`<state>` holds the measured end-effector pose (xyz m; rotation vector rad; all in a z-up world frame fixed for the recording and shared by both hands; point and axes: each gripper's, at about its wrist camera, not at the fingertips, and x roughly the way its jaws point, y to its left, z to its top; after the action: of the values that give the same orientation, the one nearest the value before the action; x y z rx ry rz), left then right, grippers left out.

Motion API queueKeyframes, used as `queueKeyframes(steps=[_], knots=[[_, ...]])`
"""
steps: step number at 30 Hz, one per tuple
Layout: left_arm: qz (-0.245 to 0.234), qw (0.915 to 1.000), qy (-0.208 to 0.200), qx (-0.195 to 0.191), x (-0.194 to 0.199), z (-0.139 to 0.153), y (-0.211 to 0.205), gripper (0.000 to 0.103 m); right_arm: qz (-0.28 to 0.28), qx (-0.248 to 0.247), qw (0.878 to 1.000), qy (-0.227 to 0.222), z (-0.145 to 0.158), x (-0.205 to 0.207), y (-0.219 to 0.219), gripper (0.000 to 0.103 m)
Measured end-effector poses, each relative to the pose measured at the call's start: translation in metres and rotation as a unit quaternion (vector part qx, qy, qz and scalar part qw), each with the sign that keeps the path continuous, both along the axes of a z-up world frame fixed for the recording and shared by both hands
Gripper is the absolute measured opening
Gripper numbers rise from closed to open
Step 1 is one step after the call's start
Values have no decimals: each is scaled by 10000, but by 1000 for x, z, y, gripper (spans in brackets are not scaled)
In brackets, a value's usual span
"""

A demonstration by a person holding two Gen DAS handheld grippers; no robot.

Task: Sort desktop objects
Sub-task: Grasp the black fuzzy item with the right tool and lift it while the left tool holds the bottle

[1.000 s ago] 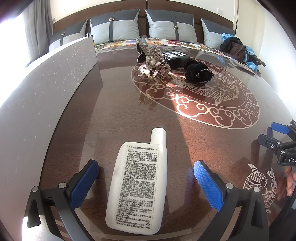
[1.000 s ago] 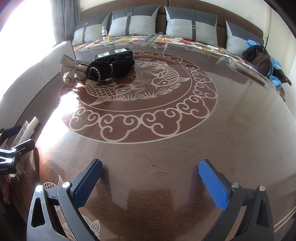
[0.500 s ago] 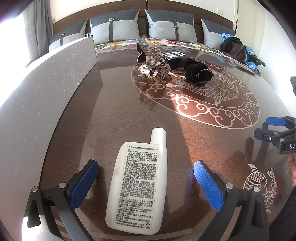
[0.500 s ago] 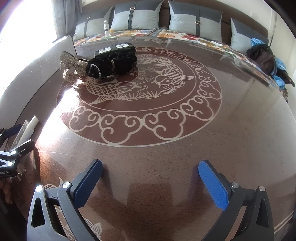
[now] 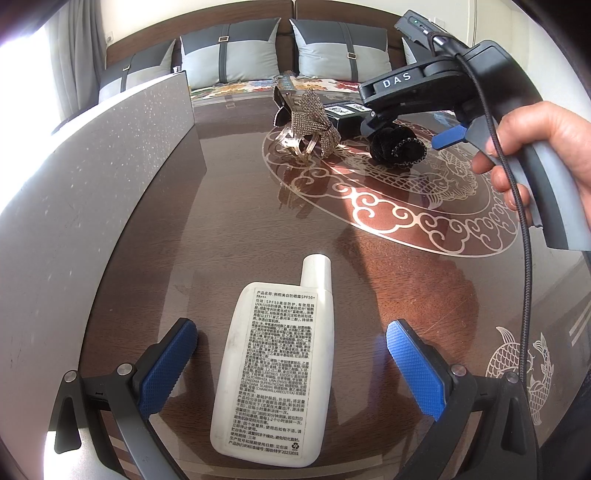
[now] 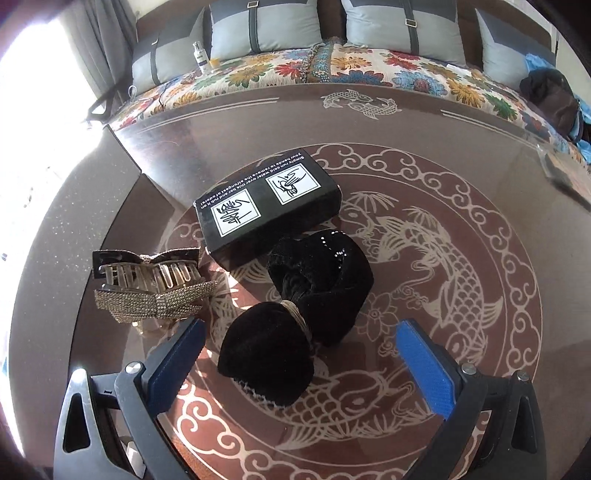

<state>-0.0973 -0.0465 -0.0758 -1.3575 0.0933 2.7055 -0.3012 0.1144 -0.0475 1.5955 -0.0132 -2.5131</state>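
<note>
A white sunscreen bottle [image 5: 275, 369] lies flat on the brown table between the open fingers of my left gripper [image 5: 291, 363], label up, cap pointing away. My right gripper [image 6: 301, 363] is open and hovers just over a black velvet hair bow [image 6: 295, 325], which lies between its blue pads. In the left wrist view the right gripper [image 5: 410, 136] hangs over the bow [image 5: 397, 147]. A rhinestone hair claw [image 6: 155, 291] lies left of the bow and a black box [image 6: 266, 203] lies behind it.
A grey speckled board [image 5: 92, 184] stands along the table's left side. The table [image 6: 480, 155] has a koi inlay at its middle. A sofa with grey cushions [image 6: 369, 22], a small bottle [image 6: 199, 55] and a dark bag [image 6: 550, 96] lie beyond the far edge.
My right gripper has moved forward and left across the table, from near the front edge to just over the black bow. My left gripper and the white bottle have not moved.
</note>
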Motion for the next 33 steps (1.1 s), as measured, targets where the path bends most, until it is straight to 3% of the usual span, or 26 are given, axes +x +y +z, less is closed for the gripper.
queueKeyframes(steps=[2,3,4,8,13,17,20,22,33], knots=[[-1,10000,0,-1,0,0,0,103,80,240,9997,1,-7,-3,-7,98],[-1,10000,1,0,0,0,0,103,140,293,9995,67,-8,-1,-8,72],[0,10000,1,0,0,0,0,103,211,264,9994,109,-10,1,-7,53],[0,10000,-1,-3,0,0,0,103,519,400,9970,404,-10,26,3,52],[5,10000,3,-6,1,0,0,103,891,464,9933,579,-12,96,34,53],[22,10000,11,-8,2,1,-1,103,747,322,9937,776,-13,167,69,53],[22,10000,12,-9,2,1,-1,103,501,329,9936,957,-14,202,86,65],[19,10000,12,-8,2,1,-1,103,368,391,9936,992,-16,209,91,92],[20,10000,17,-8,2,1,-1,103,163,405,9949,906,-31,201,93,103]])
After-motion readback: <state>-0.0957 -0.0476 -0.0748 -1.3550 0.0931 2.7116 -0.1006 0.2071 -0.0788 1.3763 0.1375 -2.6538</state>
